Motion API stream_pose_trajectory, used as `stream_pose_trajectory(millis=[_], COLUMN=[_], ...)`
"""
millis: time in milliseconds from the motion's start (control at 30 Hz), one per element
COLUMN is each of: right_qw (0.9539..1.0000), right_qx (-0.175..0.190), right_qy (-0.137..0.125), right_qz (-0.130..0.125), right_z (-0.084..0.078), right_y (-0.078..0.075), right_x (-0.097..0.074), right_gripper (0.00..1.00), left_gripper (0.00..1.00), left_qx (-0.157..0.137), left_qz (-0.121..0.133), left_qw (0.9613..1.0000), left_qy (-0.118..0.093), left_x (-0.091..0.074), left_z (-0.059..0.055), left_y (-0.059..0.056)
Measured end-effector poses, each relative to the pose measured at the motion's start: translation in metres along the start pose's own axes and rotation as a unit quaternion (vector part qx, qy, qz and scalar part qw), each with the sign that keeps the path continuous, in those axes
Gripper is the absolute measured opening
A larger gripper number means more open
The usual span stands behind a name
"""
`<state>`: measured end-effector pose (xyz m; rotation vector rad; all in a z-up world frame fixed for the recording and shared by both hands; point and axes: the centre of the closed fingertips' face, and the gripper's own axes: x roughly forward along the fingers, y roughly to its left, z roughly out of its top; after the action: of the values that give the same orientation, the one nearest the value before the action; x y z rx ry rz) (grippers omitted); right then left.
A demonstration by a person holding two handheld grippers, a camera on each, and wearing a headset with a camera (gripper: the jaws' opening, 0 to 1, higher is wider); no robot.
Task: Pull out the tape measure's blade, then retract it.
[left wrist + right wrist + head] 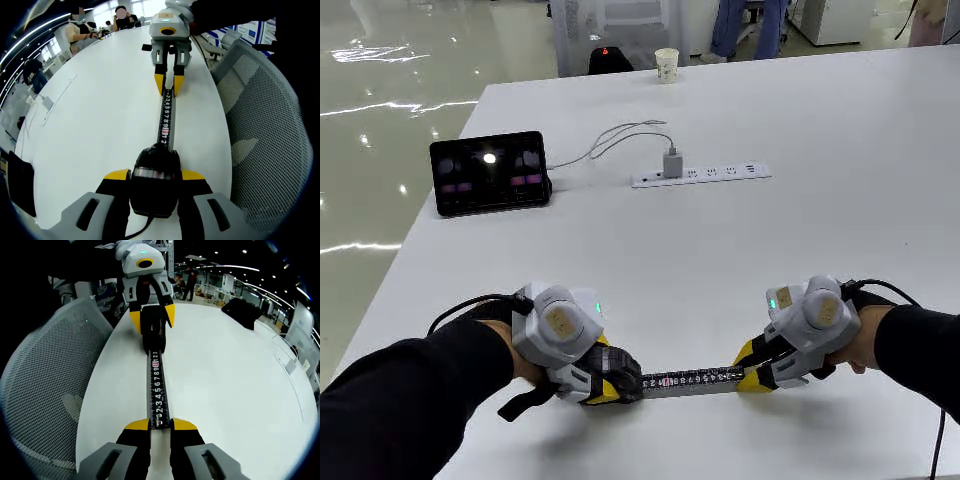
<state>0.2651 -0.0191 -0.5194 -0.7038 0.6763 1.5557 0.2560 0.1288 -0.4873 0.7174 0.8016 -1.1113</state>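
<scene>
Head view, near edge: the tape measure case [617, 373] lies at the front of the worktop [720, 260], clenched in the left tongs [603, 385].
Blade: the blade [692, 380] comes out of the case toward the person's right, low over the worktop; I cannot tell if it touches.
Right tongs: the right tongs [750, 377] are clamped on the blade's free end.
Long axis: side to side, straight from one set of tongs to the other, roughly along the near edge.
Coming move: by my judgement it runs along that line, with the right tongs moving away from the case to lengthen and toward it to retract.
Farther back: a power strip [700, 174] and a tablet [490, 172], well apart from the work.
</scene>
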Motion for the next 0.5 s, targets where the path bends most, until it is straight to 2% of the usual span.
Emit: stream_pose_trajectory(millis=[500], right_qw=[1.0000], right_qx=[0.002], right_qy=[0.004], right_qz=[0.000], right_z=[-0.0086], right_y=[-0.0029], right_x=[-0.0037], right_gripper=[0.10], left_gripper=[0.30], left_qx=[0.000], left_qz=[0.000], left_qw=[1.0000], left_qy=[0.000], left_x=[0.0006], left_z=[-0.0009], left_y=[0.0006])
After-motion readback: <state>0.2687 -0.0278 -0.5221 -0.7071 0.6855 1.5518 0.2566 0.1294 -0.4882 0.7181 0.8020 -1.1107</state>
